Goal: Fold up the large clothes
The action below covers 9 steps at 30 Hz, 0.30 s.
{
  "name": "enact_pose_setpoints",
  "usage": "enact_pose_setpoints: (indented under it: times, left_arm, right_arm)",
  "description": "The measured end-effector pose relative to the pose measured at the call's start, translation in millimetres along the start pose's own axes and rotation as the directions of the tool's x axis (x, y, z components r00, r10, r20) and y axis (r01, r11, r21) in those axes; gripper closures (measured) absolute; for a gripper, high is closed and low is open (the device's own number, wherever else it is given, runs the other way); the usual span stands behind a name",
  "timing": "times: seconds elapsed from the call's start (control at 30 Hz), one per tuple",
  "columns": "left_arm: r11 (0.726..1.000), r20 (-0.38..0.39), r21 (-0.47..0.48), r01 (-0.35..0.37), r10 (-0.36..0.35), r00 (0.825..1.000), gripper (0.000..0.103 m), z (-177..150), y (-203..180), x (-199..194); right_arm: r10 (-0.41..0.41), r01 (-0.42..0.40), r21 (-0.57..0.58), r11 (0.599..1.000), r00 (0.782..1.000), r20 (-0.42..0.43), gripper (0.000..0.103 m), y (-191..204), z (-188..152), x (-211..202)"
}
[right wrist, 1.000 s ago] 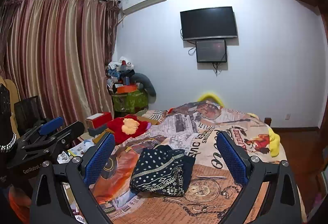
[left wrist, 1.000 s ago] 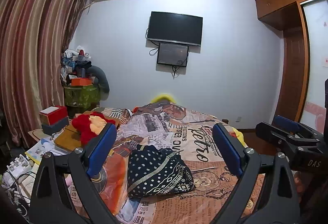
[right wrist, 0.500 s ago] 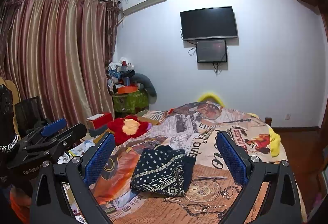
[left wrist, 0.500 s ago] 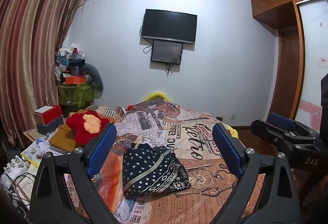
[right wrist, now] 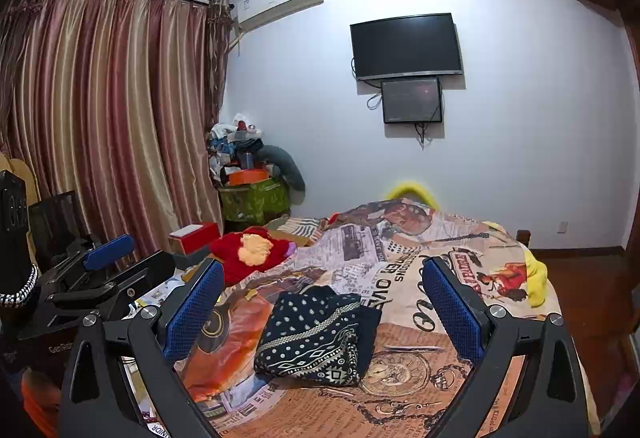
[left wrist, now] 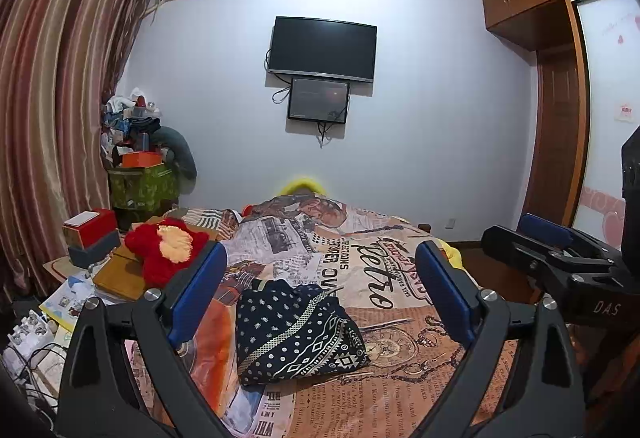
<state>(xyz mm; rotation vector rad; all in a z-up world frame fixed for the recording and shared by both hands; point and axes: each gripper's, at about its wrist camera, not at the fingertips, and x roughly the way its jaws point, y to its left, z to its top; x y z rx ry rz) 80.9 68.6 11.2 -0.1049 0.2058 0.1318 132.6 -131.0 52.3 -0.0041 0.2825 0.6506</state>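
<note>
- Over the last second the left wrist view has swung slightly: the wall-mounted television sits higher and more central, while the right wrist view is almost unchanged. The garment has not moved, so the folding looks finished or paused.
- The dark patterned garment lies as a compact folded bundle on the printed bedspread, on the near half of the bed, well short of the television wall.
- Its long axis runs roughly from the near edge towards the television, the banded hem nearest the cameras.
- The left gripper and right gripper hover above, fingers spread wide, gripping nothing.
</note>
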Motion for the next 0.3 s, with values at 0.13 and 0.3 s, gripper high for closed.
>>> enact_pose_setpoints:
  times: [0.13,0.3]
  left_arm:
    - [1.000,0.001,0.006,0.001,-0.001,1.000,0.007,-1.3,-1.7,-0.5]
    - [1.000,-0.008,-0.003,0.004,-0.004,1.000,0.007,-1.8,0.9,0.6]
  right_arm:
    - [-0.001,0.001,0.002,1.000,1.000,0.000,0.004,1.0,0.9,0.4]
    - [-0.004,0.004,0.005,1.000,1.000,0.001,0.004,4.1,1.3,2.3]
